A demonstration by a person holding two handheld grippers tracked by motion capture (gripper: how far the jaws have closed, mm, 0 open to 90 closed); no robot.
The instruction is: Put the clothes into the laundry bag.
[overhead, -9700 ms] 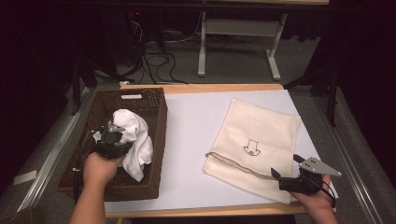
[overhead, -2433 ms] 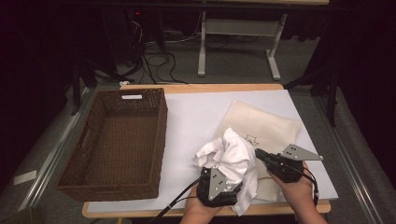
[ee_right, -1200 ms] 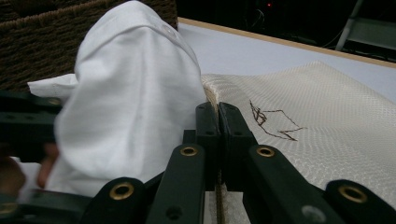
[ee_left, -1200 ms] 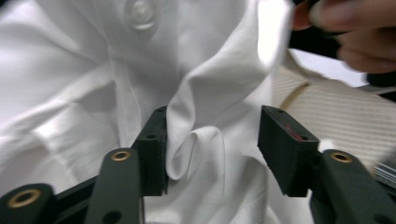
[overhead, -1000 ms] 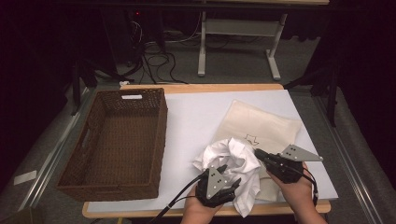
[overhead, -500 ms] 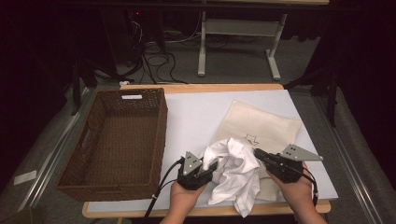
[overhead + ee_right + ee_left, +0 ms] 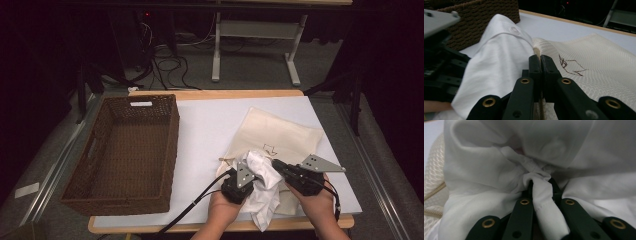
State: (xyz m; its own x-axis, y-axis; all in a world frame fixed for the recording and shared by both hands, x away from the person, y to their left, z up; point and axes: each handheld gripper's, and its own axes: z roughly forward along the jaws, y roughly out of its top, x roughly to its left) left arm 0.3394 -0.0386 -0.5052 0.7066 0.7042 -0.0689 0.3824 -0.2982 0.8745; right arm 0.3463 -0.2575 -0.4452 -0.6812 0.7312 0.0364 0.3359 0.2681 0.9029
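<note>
A crumpled white shirt (image 7: 263, 186) lies on the open end of a cream drawstring bag (image 7: 280, 131) near the table's front edge. My left gripper (image 7: 249, 167) has its jaws just closed, and a fold of the shirt (image 7: 499, 170) is pinched between them (image 7: 541, 185). My right gripper (image 7: 275, 164) is shut on the bag's rim (image 7: 599, 57) just right of the shirt (image 7: 499, 57), its jaws (image 7: 540, 58) pressed together on the cream fabric. Both grippers point toward each other across the shirt.
A dark wicker basket (image 7: 173, 134) stands on the left of the white table (image 7: 210, 125), with nothing inside that I can see. The left gripper's cable (image 7: 192, 205) trails off the front edge. Table legs and cables are on the floor behind.
My left gripper has moved right from beside the shirt into it and closed on a fold. The shirt is bunched tighter. The right gripper has stayed put.
</note>
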